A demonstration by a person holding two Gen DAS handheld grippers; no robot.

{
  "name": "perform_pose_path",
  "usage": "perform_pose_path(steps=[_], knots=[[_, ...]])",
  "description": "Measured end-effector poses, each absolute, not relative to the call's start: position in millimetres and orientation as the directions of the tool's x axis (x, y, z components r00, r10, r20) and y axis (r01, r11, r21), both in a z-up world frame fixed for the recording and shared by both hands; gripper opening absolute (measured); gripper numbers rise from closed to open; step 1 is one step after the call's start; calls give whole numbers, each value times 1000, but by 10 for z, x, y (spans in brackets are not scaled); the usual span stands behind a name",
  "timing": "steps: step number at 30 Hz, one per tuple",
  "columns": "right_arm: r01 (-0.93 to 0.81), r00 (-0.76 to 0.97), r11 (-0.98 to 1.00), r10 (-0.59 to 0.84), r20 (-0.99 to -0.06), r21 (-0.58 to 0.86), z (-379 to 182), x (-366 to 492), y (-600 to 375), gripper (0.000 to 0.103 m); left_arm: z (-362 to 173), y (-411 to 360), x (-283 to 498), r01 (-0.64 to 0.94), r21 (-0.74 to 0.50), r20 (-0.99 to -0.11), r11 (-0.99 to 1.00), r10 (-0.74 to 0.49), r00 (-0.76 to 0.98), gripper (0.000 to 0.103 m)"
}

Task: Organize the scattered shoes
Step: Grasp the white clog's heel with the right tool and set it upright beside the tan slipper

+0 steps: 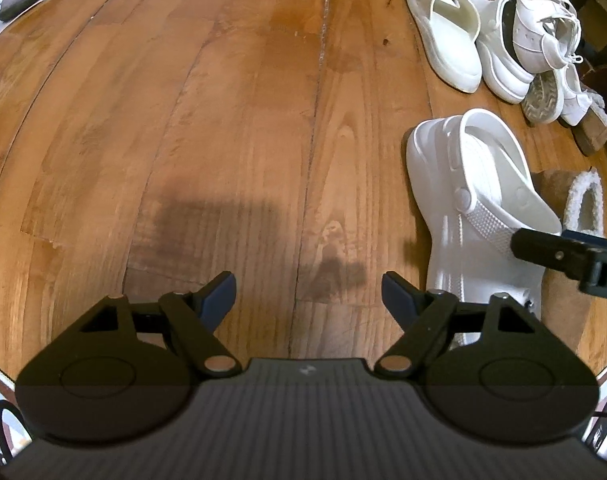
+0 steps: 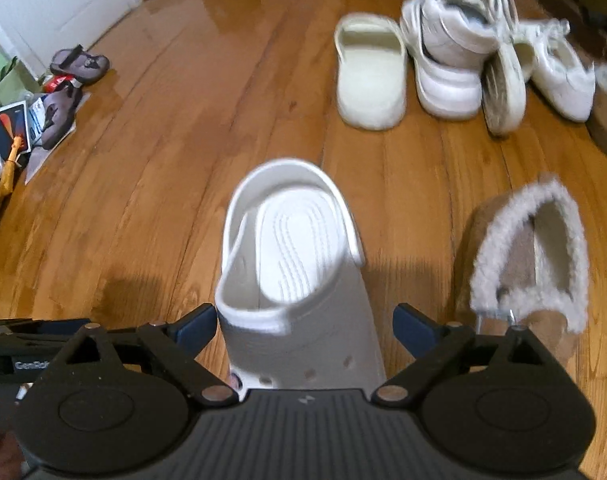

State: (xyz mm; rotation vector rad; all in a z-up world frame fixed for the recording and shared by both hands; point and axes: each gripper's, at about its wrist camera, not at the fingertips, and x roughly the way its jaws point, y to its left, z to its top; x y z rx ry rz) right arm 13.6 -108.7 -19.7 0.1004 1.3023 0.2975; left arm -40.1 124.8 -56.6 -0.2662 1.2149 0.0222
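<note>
A white clog (image 2: 295, 276) lies on the wood floor, toe toward me, between the fingers of my open right gripper (image 2: 305, 326); the jaws stand wide on either side of it, not pressing. The clog also shows in the left wrist view (image 1: 479, 216), with the right gripper's finger (image 1: 543, 248) at its side. My left gripper (image 1: 308, 300) is open and empty over bare floor, left of the clog. A fur-lined tan slipper (image 2: 531, 256) lies just right of the clog.
Farther back stand a cream slide (image 2: 369, 72), a second white clog (image 2: 447, 80) with white sneakers (image 2: 551, 68) piled on and beside it. Grey sandals (image 2: 79, 64) and papers (image 2: 27, 120) lie at the far left by a white door.
</note>
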Motion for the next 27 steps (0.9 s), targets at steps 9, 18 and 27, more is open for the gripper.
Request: perform_pose_path(steps=[9, 18, 27], knots=[[-270, 193, 952, 199, -961, 143, -160, -62, -925, 96, -564, 983, -382, -102, -151, -938, 983, -110, 330, 85], [-332, 195, 942, 122, -973, 52, -128, -306, -965, 97, -437, 740, -413, -31, -146, -934, 989, -128, 335, 86], [-293, 159, 949, 170, -973, 118, 33, -413, -1507, 72, -376, 449, -454, 20, -131, -924, 991, -129, 360, 86]])
